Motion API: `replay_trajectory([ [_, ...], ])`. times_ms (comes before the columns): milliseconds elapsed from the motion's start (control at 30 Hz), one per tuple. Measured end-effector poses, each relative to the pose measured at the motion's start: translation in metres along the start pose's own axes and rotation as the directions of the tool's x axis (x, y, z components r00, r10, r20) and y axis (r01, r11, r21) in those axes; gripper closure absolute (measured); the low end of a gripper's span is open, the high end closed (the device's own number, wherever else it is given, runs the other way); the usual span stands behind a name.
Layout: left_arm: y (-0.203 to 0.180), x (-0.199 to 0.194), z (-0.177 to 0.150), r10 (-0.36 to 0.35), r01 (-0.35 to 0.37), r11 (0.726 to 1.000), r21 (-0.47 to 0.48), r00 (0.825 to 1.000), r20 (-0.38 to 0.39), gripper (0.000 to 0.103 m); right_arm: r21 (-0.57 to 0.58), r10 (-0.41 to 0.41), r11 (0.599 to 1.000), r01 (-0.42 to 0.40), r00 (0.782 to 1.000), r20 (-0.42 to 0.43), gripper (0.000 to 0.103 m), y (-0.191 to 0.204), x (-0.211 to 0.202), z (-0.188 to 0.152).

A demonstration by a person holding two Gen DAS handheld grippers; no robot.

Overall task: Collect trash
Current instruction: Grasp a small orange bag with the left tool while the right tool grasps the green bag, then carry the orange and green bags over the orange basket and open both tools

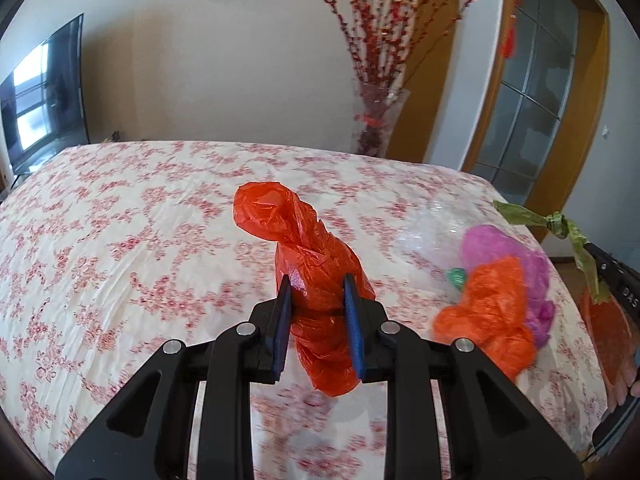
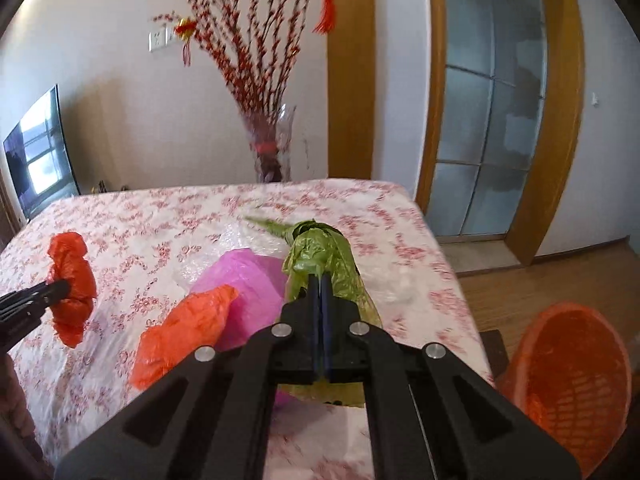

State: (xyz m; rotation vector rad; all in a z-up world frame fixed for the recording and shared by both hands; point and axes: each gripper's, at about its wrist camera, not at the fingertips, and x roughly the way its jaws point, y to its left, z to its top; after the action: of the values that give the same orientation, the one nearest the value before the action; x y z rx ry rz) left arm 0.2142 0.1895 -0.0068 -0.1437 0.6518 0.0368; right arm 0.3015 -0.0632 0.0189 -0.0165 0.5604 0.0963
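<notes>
Red bag (image 1: 316, 264) clamped in left tool (image 1: 316, 292); right tool (image 2: 320, 280) pinches green bag (image 2: 320, 248); orange basket (image 2: 568, 380) beside table (image 2: 140, 216)

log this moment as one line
left tool shut on red bag | right tool shut on green bag | basket at right

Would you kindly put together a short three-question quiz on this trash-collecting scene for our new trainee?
1. True or false: the left gripper holds a red plastic bag between its jaws.
2. Which bag is the right gripper clamped on? A) pink bag B) green bag C) orange bag
3. Fill in: the orange mesh basket stands off the table's ____ side in the right wrist view.

Key
1. True.
2. B: the green bag; the pink bag and the orange bag lie loose on the floral tablecloth.
3. Right.
</notes>
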Motion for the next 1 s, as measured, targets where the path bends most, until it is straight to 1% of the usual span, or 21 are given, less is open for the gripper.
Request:
replay_trajectory([
  [167,-0.032,-0.013,-0.001,-0.058,0.058,0.998,0.04,0.998,0.013,0.079,0.01,-0.054,0.999,0.054,0.997,0.055,0.1,-0.022,-0.04,-0.011],
  [300,-0.061,-0.022,-0.003,-0.108,0.106,0.991,0.084,0.994,0.016,0.079,0.038,-0.099,0.995,0.096,0.992,0.073,0.1,-0.043,-0.064,-0.023],
  [433,-0.091,-0.028,-0.006,-0.158,0.156,0.979,0.129,0.987,0.01,0.079,0.068,-0.161,0.986,0.155,0.983,0.084,0.1,-0.066,-0.084,-0.035],
  [533,-0.114,-0.03,-0.009,-0.195,0.193,0.968,0.159,0.981,-0.001,0.079,0.099,-0.215,0.974,0.206,0.973,0.087,0.1,-0.088,-0.098,-0.046],
  [667,-0.148,-0.033,-0.012,-0.249,0.248,0.949,0.195,0.968,-0.02,0.079,0.141,-0.273,0.955,0.259,0.957,0.092,0.1,-0.11,-0.115,-0.058],
  [733,-0.163,-0.034,-0.014,-0.274,0.274,0.938,0.211,0.961,-0.028,0.079,0.156,-0.313,0.942,0.296,0.945,0.098,0.1,-0.121,-0.123,-0.064],
  [867,-0.197,-0.039,-0.022,-0.329,0.332,0.912,0.242,0.943,-0.052,0.079,0.196,-0.371,0.917,0.348,0.924,0.097,0.1,-0.144,-0.137,-0.076],
  [1000,-0.227,-0.041,-0.03,-0.377,0.384,0.885,0.265,0.923,-0.078,0.079,0.233,-0.405,0.897,0.377,0.91,0.089,0.1,-0.163,-0.146,-0.086],
])
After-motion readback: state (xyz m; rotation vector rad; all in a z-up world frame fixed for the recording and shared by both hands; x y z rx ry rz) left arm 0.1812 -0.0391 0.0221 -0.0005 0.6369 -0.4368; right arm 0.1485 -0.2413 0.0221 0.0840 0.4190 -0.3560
